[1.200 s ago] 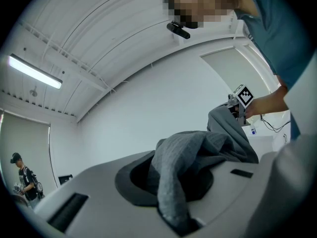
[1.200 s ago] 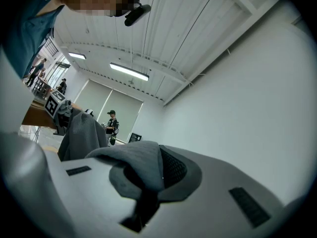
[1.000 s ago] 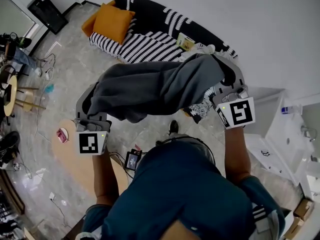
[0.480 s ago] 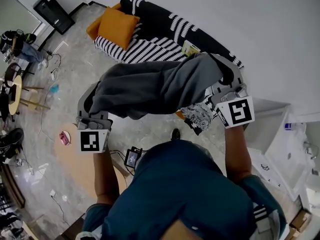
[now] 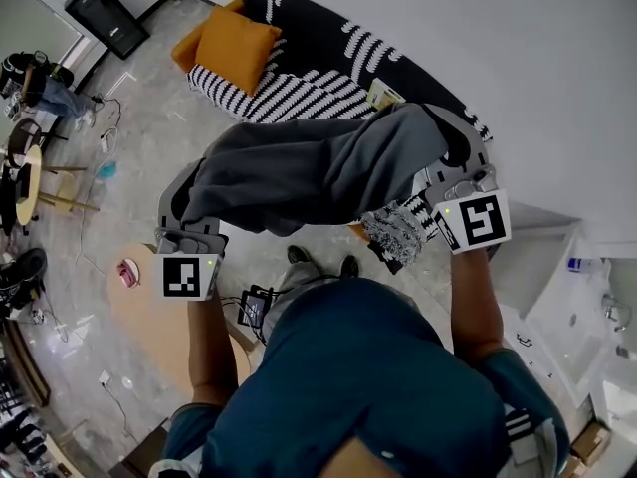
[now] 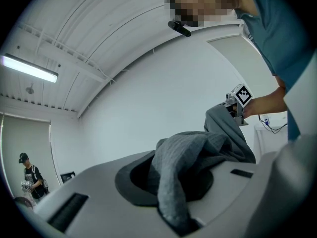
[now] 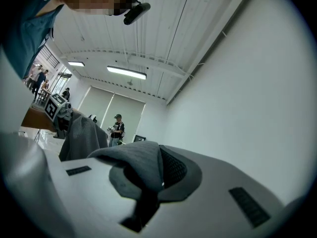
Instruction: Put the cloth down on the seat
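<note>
Clenched tight on the grey cloth (image 5: 318, 172), one end each: left gripper (image 5: 182, 202), right gripper (image 5: 458, 152). Stretched in mid-air above pale marble floor (image 5: 139, 167) and wooden table (image 5: 139, 312). Farther off, striped sofa (image 5: 299, 93), orange cushion (image 5: 231, 48) at its left end, against white wall (image 5: 498, 48).

The head camera looks steeply down over the person (image 5: 368, 386), sofa (image 5: 299, 78) at 12 o'clock. Each gripper camera sits close behind its jaws, tilted ceilingward; the left gripper view catches the right gripper (image 6: 234, 108) at 2 o'clock, and all three share the cloth (image 5: 309, 172).
</note>
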Available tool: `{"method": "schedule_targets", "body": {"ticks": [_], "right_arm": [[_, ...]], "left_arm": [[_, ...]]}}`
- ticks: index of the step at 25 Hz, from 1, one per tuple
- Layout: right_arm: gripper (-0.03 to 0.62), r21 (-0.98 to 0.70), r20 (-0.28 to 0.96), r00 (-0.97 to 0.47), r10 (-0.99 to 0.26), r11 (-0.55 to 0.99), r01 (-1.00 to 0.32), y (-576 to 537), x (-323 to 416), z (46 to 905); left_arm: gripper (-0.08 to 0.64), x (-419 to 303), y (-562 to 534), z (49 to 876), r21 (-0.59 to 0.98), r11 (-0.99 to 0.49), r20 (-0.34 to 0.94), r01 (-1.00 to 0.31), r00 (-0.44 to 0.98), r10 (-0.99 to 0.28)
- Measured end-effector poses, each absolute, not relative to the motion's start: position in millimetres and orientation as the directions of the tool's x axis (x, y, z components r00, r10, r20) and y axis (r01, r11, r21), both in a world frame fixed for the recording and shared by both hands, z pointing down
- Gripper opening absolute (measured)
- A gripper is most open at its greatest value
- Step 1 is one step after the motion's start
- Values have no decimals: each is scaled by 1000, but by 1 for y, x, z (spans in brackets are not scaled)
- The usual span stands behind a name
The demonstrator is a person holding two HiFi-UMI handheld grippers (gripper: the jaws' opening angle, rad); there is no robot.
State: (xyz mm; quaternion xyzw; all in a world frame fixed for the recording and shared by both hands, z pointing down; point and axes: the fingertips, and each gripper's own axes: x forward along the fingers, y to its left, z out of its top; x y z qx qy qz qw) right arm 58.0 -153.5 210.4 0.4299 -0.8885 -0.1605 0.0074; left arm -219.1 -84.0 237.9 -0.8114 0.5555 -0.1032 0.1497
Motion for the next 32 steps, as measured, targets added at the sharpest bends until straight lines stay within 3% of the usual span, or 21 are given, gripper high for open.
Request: {"method": "schedule_targets", "body": {"ticks": [24,32], "right_arm": [[23,315,-105,-504,-857,452,-835,-237,-41,206],[23,303,-87,-487,-869,442,-844,-266,-37,214]], "left_arm": [[51,-336,-203,244,-327,-444,-15,-834,474,-880],[51,-335,-234,252,-329,-467,9,-821,492,-871]]}}
